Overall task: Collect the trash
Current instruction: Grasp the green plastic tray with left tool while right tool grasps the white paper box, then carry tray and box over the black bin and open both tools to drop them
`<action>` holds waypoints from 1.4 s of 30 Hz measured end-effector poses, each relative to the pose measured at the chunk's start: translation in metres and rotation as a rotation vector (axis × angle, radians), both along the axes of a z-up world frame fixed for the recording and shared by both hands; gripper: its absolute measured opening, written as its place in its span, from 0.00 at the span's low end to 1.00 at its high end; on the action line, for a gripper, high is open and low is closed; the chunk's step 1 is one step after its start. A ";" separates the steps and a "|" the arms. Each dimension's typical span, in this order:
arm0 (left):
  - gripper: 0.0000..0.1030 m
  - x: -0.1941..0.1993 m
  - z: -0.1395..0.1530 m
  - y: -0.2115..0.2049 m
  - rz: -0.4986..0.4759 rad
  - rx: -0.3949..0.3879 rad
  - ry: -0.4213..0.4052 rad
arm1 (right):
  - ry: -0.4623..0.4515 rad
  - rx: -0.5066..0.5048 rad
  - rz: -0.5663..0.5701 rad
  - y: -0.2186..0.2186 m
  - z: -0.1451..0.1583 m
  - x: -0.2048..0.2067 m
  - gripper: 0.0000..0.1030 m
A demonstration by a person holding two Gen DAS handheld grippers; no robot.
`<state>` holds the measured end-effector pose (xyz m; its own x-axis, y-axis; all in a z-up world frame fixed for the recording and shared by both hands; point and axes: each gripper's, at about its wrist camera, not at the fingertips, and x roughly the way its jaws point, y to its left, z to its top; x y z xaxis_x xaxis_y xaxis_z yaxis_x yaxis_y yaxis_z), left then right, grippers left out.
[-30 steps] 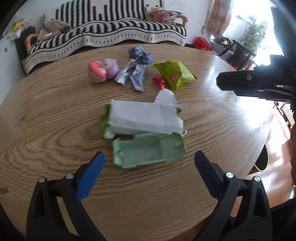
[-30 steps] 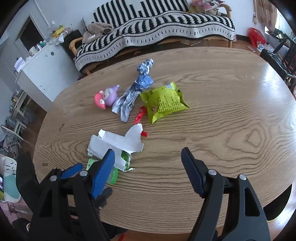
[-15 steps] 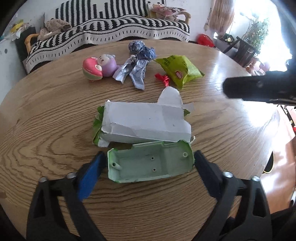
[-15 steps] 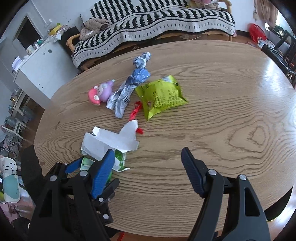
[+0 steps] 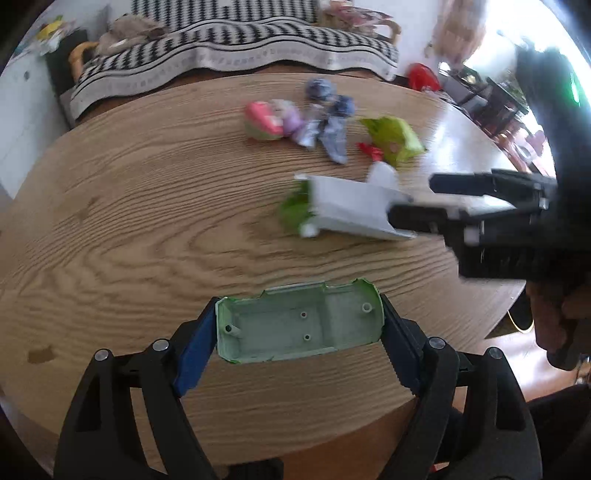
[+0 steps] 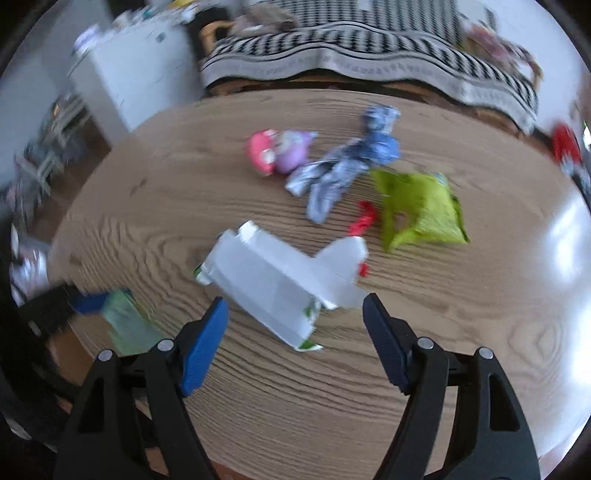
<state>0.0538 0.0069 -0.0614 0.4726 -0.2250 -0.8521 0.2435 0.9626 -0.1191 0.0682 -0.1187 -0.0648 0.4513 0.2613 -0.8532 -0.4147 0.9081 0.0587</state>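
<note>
My left gripper (image 5: pixel 297 328) is shut on a pale green plastic tray (image 5: pixel 299 326), held by its two ends above the table's near edge. A white carton (image 5: pixel 351 212) with green print lies on the round wooden table (image 5: pixel 147 221). My right gripper (image 6: pixel 295 321) is open and its fingers straddle the near end of the white carton (image 6: pixel 280 280); it also shows at the right of the left wrist view (image 5: pixel 424 201). Further back lie a green snack bag (image 6: pixel 417 210), a red wrapper (image 6: pixel 364 221) and crumpled blue-silver wrappers (image 6: pixel 347 170).
A pink and purple toy (image 6: pixel 280 151) sits on the table behind the trash. A striped sofa (image 5: pixel 229 33) stands beyond the table, a white cabinet (image 6: pixel 136 74) at the left. The table's edge runs just below both grippers.
My left gripper has closed on the green tray and drawn it back from the carton toward the table's edge. My right gripper has moved left and forward over the white carton.
</note>
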 end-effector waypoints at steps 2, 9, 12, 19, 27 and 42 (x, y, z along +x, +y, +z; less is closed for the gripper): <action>0.77 0.003 0.003 0.017 0.047 -0.003 -0.002 | -0.035 -0.073 0.054 0.016 -0.006 -0.002 0.75; 0.77 0.008 -0.003 0.030 0.109 -0.004 0.020 | -0.073 -0.204 0.122 0.040 -0.028 0.006 0.75; 0.77 0.010 -0.003 0.028 0.105 -0.001 0.021 | -0.061 -0.220 0.122 0.042 -0.035 0.009 0.52; 0.77 0.005 0.004 0.014 0.078 0.010 -0.004 | -0.076 -0.111 0.109 0.034 -0.010 0.002 0.40; 0.77 0.007 0.015 -0.002 0.064 -0.002 -0.046 | -0.007 0.241 -0.027 -0.021 0.040 0.000 0.40; 0.77 0.007 0.024 -0.078 -0.044 0.000 -0.092 | 0.013 0.321 -0.300 -0.192 0.061 -0.047 0.40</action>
<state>0.0608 -0.0709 -0.0377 0.5388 -0.2471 -0.8054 0.2954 0.9507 -0.0941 0.0212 -0.3106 -0.0040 0.5370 0.3733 -0.7565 -0.1330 0.9230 0.3611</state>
